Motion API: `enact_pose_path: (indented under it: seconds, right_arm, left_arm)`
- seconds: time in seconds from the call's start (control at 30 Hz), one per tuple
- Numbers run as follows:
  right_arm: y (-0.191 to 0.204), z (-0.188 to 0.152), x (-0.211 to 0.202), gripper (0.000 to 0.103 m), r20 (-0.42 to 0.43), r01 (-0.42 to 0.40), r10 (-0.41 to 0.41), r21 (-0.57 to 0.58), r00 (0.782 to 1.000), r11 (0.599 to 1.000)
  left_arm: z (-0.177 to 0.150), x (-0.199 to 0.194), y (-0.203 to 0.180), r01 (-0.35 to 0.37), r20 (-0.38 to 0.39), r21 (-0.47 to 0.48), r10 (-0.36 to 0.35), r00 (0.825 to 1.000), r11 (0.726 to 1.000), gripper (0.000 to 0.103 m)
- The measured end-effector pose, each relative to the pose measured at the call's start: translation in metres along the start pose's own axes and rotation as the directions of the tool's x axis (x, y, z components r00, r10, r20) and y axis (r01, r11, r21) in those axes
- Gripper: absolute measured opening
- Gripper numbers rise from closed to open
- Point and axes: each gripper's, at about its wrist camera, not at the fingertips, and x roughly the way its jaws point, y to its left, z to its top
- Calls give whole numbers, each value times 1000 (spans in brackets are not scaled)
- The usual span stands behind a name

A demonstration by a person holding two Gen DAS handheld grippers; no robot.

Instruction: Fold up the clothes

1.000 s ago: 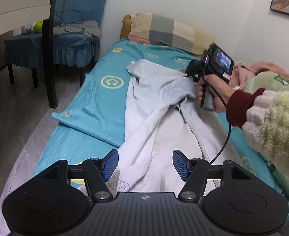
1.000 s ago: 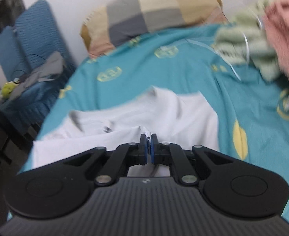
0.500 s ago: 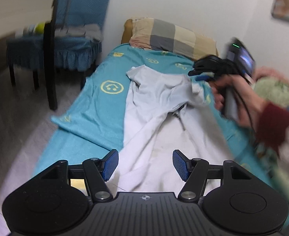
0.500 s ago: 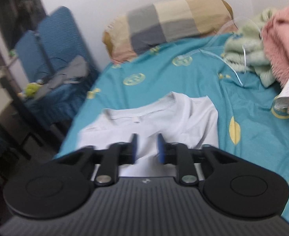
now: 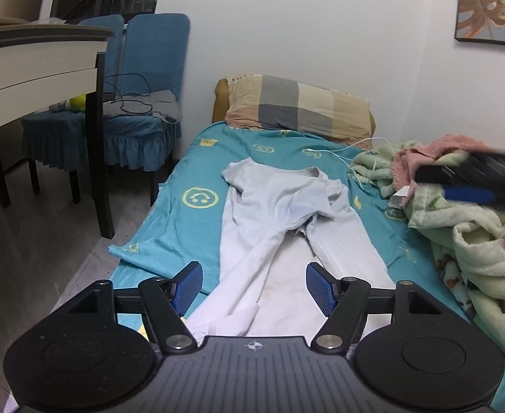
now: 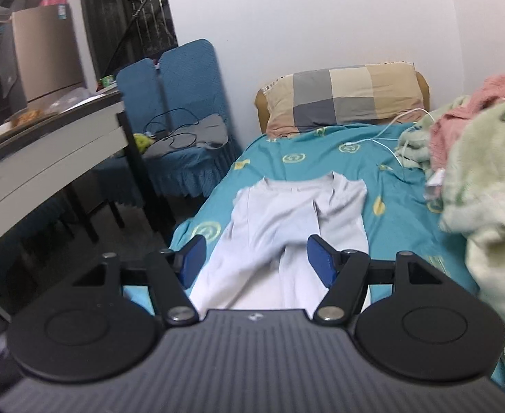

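Observation:
A pale white garment point(image 5: 280, 227) lies lengthwise on the teal bed sheet point(image 5: 170, 227), its far part folded over toward the pillow end. It also shows in the right wrist view point(image 6: 280, 223). My left gripper point(image 5: 254, 287) is open and empty above the garment's near end. My right gripper point(image 6: 256, 263) is open and empty, raised above the garment's near half. The right gripper also shows in the left wrist view point(image 5: 476, 180) as a blurred dark shape at the right edge, over the blankets.
A checked pillow point(image 5: 297, 106) lies at the bed head. Green and pink blankets point(image 5: 459, 213) pile along the right side, with a white cable point(image 5: 352, 151). Blue chairs point(image 5: 139, 110) and a table point(image 5: 35, 65) stand left of the bed.
My right gripper let go of the garment's fold, opened, and drew back and up to the right. The fold now lies on the garment. The left gripper stayed open.

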Motion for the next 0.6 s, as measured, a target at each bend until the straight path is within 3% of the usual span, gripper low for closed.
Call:
enact_pose_path:
  seconds: [0.17, 0.33, 0.47, 0.6]
  right_arm:
    - [-5, -44, -54, 67, -15, -18, 18, 32, 1000, 999]
    - [-21, -68, -62, 67, -75, 18, -12, 76, 997, 997]
    - [-30, -74, -59, 67, -99, 19, -8, 114, 995, 993]
    - [-40, -79, -55, 67, -126, 10, 9, 153, 992, 988]
  left_arm:
    - [-2, -1, -4, 31, -16, -16, -32, 999, 999, 69]
    - [5, -4, 12, 37, -29, -58, -39, 999, 998, 68]
    - [15, 8, 40, -21, -144, -91, 8, 990, 996, 68]
    - [17, 23, 78, -27, -316, -101, -6, 949, 995, 64]
